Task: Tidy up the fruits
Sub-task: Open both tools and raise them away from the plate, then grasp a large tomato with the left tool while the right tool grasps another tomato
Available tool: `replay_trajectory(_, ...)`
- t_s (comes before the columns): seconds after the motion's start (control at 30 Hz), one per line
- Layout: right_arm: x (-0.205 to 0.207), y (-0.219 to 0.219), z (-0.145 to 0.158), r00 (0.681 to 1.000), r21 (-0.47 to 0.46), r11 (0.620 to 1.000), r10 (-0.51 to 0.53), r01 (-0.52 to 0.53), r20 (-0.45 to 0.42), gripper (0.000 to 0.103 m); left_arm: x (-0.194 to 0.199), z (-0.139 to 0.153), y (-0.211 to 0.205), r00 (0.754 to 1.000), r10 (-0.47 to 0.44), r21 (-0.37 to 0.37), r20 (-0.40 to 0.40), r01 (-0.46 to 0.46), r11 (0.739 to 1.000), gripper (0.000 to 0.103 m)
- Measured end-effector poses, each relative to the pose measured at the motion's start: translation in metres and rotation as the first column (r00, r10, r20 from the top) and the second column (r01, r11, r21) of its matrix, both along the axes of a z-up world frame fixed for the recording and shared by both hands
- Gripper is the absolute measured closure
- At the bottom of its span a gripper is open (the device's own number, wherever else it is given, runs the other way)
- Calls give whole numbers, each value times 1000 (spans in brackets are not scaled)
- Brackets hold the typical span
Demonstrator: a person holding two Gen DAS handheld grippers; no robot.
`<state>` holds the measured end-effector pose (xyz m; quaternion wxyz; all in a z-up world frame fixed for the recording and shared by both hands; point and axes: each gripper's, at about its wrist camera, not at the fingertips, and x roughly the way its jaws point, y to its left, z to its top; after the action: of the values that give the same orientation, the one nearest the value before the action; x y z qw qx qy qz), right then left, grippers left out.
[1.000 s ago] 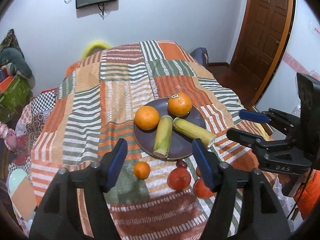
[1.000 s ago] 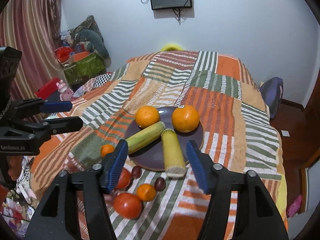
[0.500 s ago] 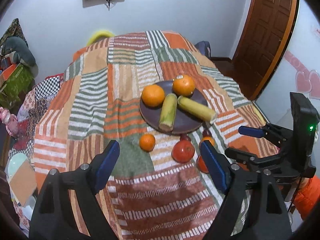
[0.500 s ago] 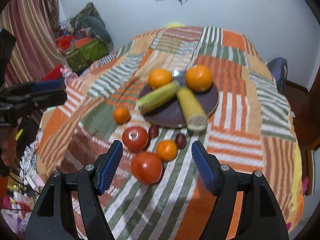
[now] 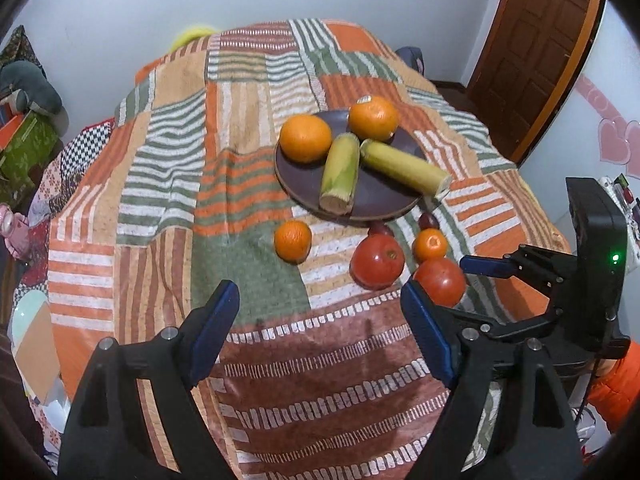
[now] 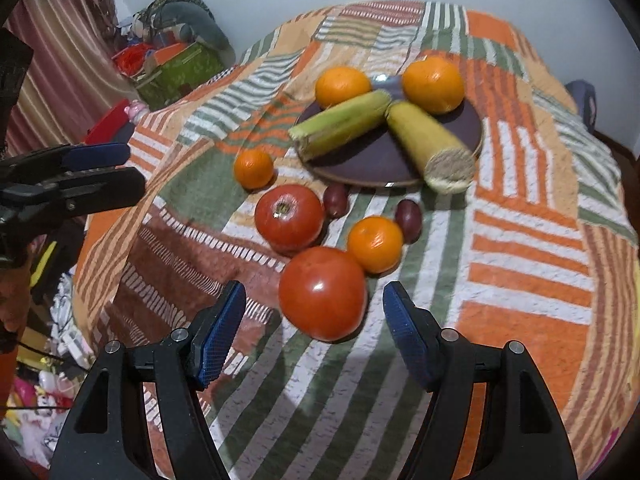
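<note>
Left wrist view: bed [image 5: 168, 184] under a patchwork striped blanket, white walls, brown door [image 5: 536, 52] at the right. Dark plate [image 5: 304, 184] near the bed's middle, bearing two oranges [image 5: 305, 137] and two corn cobs [image 5: 340, 172]. Toward the near edge, straight on the blanket: two tomatoes [image 5: 377, 261], two small oranges [image 5: 292, 240], two dark plums [image 6: 335, 199]. Left hand-held gripper [image 5: 320, 320] wide, nothing between its jaws. Right hand-held gripper [image 6: 312, 316] closing, jaws apart, nearest tomato [image 6: 322, 293] just ahead of its fingers, untouched. Cluttered boxes [image 6: 176, 68] beside a striped curtain
</note>
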<state>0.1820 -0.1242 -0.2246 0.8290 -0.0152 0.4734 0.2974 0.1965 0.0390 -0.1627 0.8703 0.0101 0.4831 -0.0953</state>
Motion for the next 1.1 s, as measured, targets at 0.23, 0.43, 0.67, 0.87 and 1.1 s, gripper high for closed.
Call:
replay_trajectory(0.23,11,-2,-12,998,23,1000,-8,9,-59,56,5,-16,-2,999,-2,-1,-43,2,1000,20)
replay_trajectory(0.43,2,-13,-5,1000,16,1000,-8,8,-19,57,11,-26,-8,997,-17,-3,-71,17,1000,20)
replay_trajectory(0.67,-2,-43,16,998,62,997,-52,50,33,57,23,-33,-25,994,-60,11,-88,61,998,20)
replay_trajectory(0.87,2,-66,28,994,96,991,-96,90,52,57,40,-44,-41,991,-74,-1,-114,75,997,20)
replay_trajectory(1.1,7,-76,28,992,123,986,-116,109,53,57,55,-57,-62,986,-100,32,-136,106,994,32)
